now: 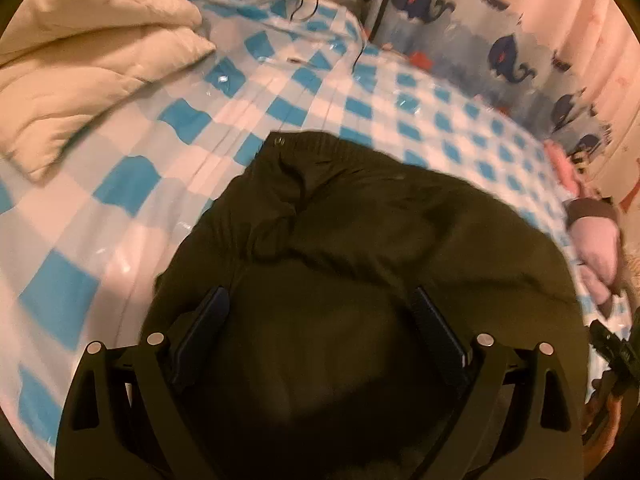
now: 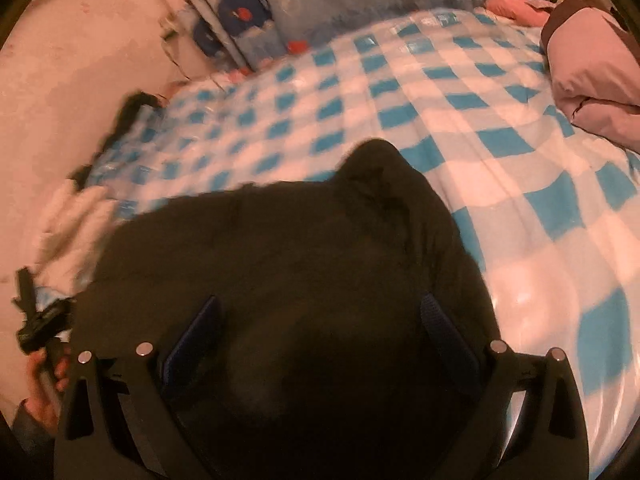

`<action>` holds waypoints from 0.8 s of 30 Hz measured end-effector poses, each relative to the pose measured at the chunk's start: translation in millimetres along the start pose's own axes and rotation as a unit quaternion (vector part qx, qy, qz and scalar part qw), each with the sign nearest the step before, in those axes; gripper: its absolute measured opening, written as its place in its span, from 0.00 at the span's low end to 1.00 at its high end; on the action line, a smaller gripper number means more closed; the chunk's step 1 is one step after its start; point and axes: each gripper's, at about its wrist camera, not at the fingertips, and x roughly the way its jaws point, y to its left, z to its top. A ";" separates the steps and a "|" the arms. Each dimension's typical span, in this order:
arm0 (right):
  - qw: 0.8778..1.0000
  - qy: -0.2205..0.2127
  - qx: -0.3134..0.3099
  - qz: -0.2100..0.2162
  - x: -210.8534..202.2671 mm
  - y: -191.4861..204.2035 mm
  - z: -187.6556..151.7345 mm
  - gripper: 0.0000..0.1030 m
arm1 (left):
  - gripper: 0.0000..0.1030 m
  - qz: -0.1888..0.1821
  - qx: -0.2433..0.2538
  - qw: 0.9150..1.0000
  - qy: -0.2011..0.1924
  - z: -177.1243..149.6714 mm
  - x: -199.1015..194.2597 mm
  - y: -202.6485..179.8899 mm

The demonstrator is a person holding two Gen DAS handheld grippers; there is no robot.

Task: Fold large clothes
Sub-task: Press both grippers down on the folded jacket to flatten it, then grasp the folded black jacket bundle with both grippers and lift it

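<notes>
Left wrist view shows our left tool [image 1: 320, 312] with its two blue-padded fingers spread wide apart, hovering over a dark garment [image 1: 360, 240] that lies bunched on the bed. We see the garment's ribbed hem with a small snap button [image 1: 279, 142] at its far edge, and folds of cloth running down between the fingers. Whether the pads touch the cloth we cannot tell, since the fabric beneath them is too dark. The garment rests on a shiny blue-and-white checked cover [image 1: 120, 184] that spreads over the whole bed. A cream quilt [image 1: 80, 60] lies crumpled at the upper left, partly on the cover. Behind the bed hangs a whale-print curtain [image 1: 500, 52]. At the right edge we see a pink bundle with a brown band [image 1: 592, 236], and below it part of the other tool's black frame.

From the right wrist view, our right tool [image 2: 320, 316] also has its fingers wide apart above the same dark garment [image 2: 300, 248], with nothing clamped between them. A rounded hump of the cloth rises at the far side. The checked cover [image 2: 500, 160] stretches beyond it, the pink bundle [image 2: 588, 72] sits at the upper right, and the left hand [image 2: 44, 384] shows at the lower left, gripping its handle
</notes>
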 end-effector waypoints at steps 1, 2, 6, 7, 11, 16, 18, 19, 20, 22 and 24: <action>1.000 -0.007 0.000 0.007 -13.3 0.9 -7.0 0.93 | 0.86 -0.007 0.002 1.000 -0.009 -6.4 -16.3 2.9; 1.000 -0.013 0.003 0.013 -30.4 -0.4 -19.3 0.93 | 0.86 -0.009 0.002 1.000 -0.016 -11.5 -27.4 5.7; 0.999 -0.017 0.037 0.034 -72.8 -15.8 -56.4 0.93 | 0.86 -0.024 -0.026 0.999 -0.029 -47.6 -80.8 38.8; 0.998 -0.017 0.051 0.043 -81.7 -21.1 -65.0 0.93 | 0.86 -0.033 -0.042 0.998 -0.028 -60.7 -94.7 53.6; 0.992 -0.013 0.108 0.069 -106.9 -43.2 -100.0 0.93 | 0.86 -0.068 -0.114 0.991 -0.007 -98.1 -117.6 103.2; 0.978 -0.007 0.175 0.117 -111.2 -63.4 -118.1 0.93 | 0.86 -0.120 -0.197 0.973 0.016 -120.6 -114.2 142.5; 0.970 -0.004 0.201 0.140 -107.5 -68.3 -121.5 0.93 | 0.86 -0.134 -0.197 0.971 0.030 -123.6 -104.3 136.5; 0.967 -0.002 0.212 0.144 -105.4 -69.8 -123.3 0.93 | 0.86 -0.138 -0.195 0.970 0.037 -125.0 -98.0 131.6; 0.962 0.000 0.227 0.151 -102.8 -71.8 -125.8 0.93 | 0.86 -0.144 -0.197 0.969 0.043 -126.8 -90.8 127.7; 0.956 0.001 0.244 0.161 -99.5 -74.4 -129.5 0.93 | 0.86 -0.154 -0.212 0.964 0.054 -129.9 -75.7 121.2; 0.953 0.001 0.257 0.162 -96.8 -77.1 -131.5 0.93 | 0.86 -0.152 -0.222 0.961 0.056 -129.5 -62.5 115.4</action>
